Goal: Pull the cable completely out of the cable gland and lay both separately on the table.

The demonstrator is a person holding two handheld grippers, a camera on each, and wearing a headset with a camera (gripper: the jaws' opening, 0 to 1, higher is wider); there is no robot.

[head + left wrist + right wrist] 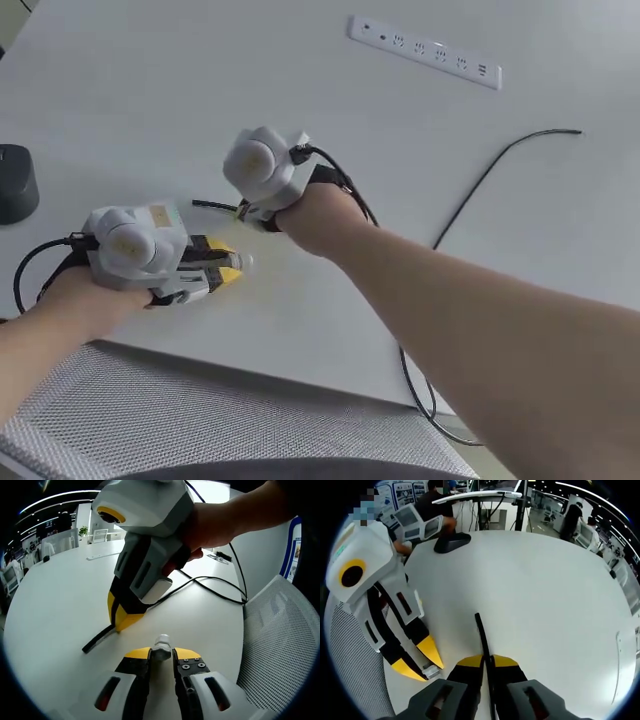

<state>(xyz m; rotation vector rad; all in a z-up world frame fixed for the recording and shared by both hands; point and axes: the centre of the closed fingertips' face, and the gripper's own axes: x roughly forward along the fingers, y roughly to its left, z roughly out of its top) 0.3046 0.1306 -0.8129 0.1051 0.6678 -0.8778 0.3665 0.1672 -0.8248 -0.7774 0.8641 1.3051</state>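
1. The cable gland [161,643] is clamped between the yellow tips of the left hand-held gripper [161,654], with its pale end pointed forward past the jaws.
2. The black cable [480,630] is pinched in the closed jaws of the right hand-held gripper [489,659]. Its long axis is aligned with the jaws, and the free end is pointed straight ahead over the white surface [545,590].
3. The cable's free end is seen beside the gland, apart from it.

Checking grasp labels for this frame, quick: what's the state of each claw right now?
Left claw: shut on the cable gland.
Right claw: shut on the black cable.
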